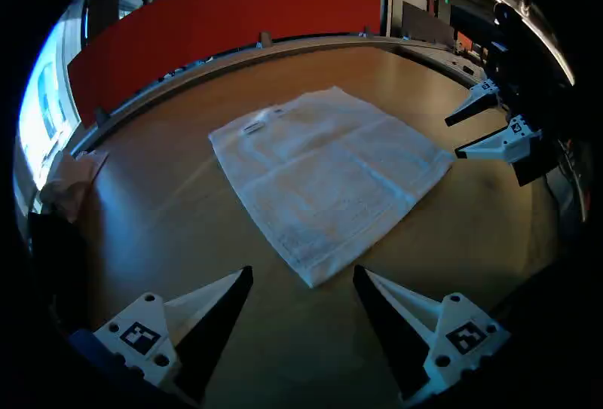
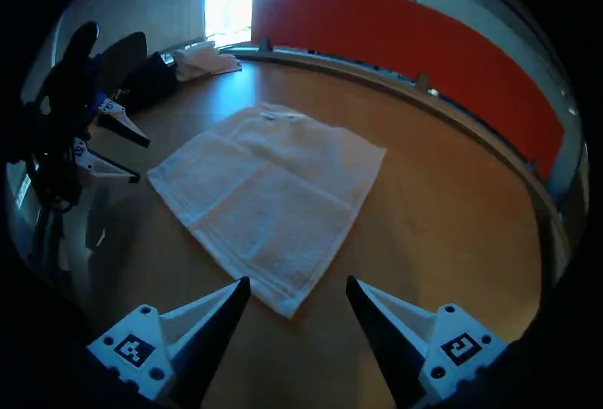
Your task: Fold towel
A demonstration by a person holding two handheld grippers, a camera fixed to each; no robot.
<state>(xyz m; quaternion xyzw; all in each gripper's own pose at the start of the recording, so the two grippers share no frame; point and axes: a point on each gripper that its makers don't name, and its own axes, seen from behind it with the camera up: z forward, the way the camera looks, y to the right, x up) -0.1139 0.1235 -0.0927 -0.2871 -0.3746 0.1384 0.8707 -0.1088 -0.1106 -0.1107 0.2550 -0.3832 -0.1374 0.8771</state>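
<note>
towel (image 1: 324,175) lies flat on table (image 1: 166,206), left gripper (image 1: 302,269) and right gripper (image 2: 298,279) gaping.

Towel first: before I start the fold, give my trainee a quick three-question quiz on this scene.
1. True or false: the towel lies flat on the table, and nothing grips it.
2. The jaws of the left gripper and right gripper are: A both open; B both shut; C one shut.
3. Fill in: the partition behind the table is ____.
Key: 1 true; 2 A; 3 red.
</note>
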